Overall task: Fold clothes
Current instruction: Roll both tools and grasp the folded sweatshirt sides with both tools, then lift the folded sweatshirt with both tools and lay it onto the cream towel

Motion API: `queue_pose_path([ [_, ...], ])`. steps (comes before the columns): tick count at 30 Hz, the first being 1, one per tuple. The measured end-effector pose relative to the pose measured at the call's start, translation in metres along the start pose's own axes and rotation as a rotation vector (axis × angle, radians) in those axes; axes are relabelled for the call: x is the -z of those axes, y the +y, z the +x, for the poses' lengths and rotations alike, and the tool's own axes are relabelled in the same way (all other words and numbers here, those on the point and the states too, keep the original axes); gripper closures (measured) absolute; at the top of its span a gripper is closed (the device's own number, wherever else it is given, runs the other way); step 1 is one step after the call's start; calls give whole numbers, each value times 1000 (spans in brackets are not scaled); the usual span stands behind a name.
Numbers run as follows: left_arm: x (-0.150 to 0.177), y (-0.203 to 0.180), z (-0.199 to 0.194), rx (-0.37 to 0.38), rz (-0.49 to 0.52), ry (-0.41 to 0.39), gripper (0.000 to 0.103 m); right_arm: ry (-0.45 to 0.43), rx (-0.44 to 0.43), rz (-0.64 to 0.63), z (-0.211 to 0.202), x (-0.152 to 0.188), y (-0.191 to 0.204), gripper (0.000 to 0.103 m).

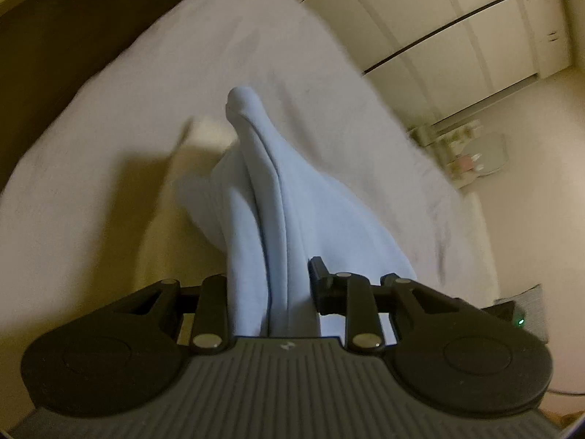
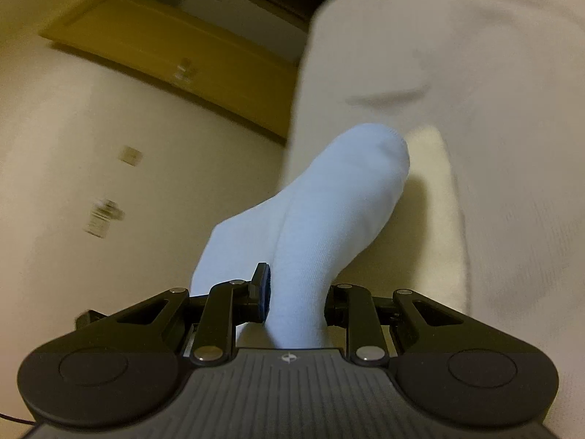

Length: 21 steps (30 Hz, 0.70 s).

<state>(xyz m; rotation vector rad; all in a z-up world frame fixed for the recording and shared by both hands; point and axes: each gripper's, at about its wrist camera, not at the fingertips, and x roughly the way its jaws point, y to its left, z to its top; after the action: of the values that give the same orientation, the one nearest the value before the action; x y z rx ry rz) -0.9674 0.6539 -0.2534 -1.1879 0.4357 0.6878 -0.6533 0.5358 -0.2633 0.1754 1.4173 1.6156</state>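
Note:
A light blue sock (image 1: 270,197) hangs bunched between the fingers of my left gripper (image 1: 270,285), which is shut on it above the white bed sheet (image 1: 182,73). Its far end points up and away, with folds running along its length. In the right wrist view another light blue sock (image 2: 321,212) sticks out forward with its rounded toe upward, and my right gripper (image 2: 296,292) is shut on its lower part. The sock covers both fingertips of the left gripper and most of the right gripper's. A pale folded item (image 1: 208,135) lies on the sheet behind the left sock.
The bed (image 2: 475,73) fills the right of the right wrist view. White wardrobe doors (image 1: 438,18) and small items on the floor (image 1: 460,153) lie beyond the bed's edge. A wooden frame (image 2: 164,36) and a cream wall (image 2: 109,164) stand left of the bed.

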Motion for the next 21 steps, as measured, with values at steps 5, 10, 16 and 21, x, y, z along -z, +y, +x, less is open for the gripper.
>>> queue_pose_path([
  [5, 10, 24, 2, 26, -55, 7, 74, 57, 122, 23, 18, 22, -23, 64],
  [10, 9, 4, -28, -61, 2, -17, 75, 42, 235, -29, -1, 18, 1, 49],
  [16, 36, -8, -40, -132, 42, 4, 78, 97, 330, -32, -23, 34, 20, 52],
  [21, 55, -8, -49, -150, 44, -55, 90, 121, 365, -269, -12, 30, 32, 78],
])
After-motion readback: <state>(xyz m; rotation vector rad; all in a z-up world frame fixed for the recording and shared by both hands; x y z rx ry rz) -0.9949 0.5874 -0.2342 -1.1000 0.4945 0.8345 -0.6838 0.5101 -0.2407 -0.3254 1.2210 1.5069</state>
